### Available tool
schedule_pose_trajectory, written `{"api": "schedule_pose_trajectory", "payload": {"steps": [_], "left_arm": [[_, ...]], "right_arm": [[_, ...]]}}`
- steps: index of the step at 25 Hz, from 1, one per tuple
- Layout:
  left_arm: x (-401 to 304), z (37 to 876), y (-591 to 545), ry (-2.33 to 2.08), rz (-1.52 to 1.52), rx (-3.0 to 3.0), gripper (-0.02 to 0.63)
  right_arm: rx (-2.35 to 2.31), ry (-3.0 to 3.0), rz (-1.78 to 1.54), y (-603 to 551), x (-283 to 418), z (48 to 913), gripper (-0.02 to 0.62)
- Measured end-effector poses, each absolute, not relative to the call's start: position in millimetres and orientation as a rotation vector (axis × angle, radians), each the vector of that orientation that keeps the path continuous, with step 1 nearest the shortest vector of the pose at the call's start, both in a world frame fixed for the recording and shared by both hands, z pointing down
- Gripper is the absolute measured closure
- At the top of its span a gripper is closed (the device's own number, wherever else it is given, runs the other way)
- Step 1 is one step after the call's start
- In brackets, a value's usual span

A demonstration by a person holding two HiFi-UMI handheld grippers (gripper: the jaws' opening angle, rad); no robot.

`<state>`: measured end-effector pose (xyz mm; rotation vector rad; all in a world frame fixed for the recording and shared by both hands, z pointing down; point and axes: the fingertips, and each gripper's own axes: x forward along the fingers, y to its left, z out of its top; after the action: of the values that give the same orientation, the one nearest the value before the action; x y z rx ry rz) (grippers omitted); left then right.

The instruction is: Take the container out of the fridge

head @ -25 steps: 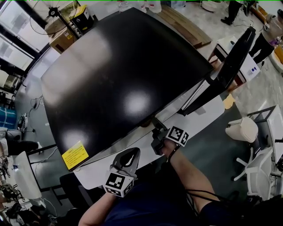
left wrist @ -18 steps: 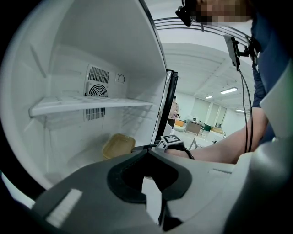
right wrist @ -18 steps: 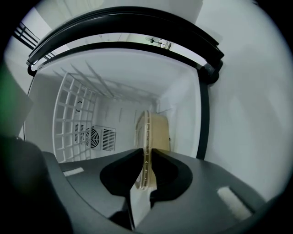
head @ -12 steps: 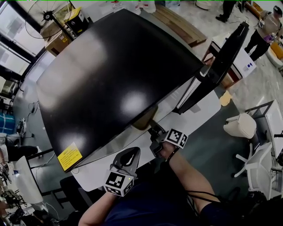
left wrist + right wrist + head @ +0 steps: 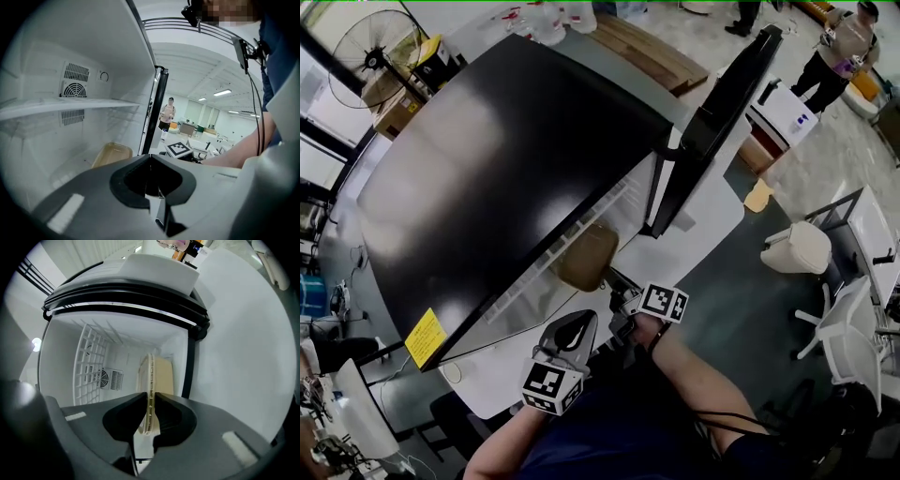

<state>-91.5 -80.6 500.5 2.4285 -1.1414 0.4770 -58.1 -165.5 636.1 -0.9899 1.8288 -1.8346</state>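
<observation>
Lab floor around a black-topped fridge (image 5: pixel 506 169), door (image 5: pixel 717 103) swung open. Tan container (image 5: pixel 586 255) lies at the front of the white compartment, below the shelf (image 5: pixel 70 105). My right gripper (image 5: pixel 150 418) pinches its rim, jaws narrow. Left gripper (image 5: pixel 151 161) hangs nearby, jaws together, nothing between them.

Grey jaws, black-and-white marker cubes (image 5: pixel 548 387) (image 5: pixel 662 302), navy top (image 5: pixel 609 441), black cable (image 5: pixel 727 411)

One fridge (image 5: pixel 506 169), one container (image 5: pixel 586 255), one fan (image 5: pixel 366 52), one sticker (image 5: pixel 425 337), one left gripper (image 5: pixel 571 328), one right gripper (image 5: pixel 619 291).
</observation>
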Motion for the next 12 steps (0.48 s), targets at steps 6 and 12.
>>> {"api": "schedule_pose_trajectory", "payload": {"steps": [6, 12], "left_arm": [[-64, 502, -78, -1.056, 0.490, 2.475, 0.603], [-40, 500, -80, -0.985, 0.498, 2.518, 0.603]], "right_arm": [[-1.008, 1.843, -1.834, -144, -43, 637, 0.534], [-1.026, 1.821, -1.829, -127, -24, 637, 0.534]]}}
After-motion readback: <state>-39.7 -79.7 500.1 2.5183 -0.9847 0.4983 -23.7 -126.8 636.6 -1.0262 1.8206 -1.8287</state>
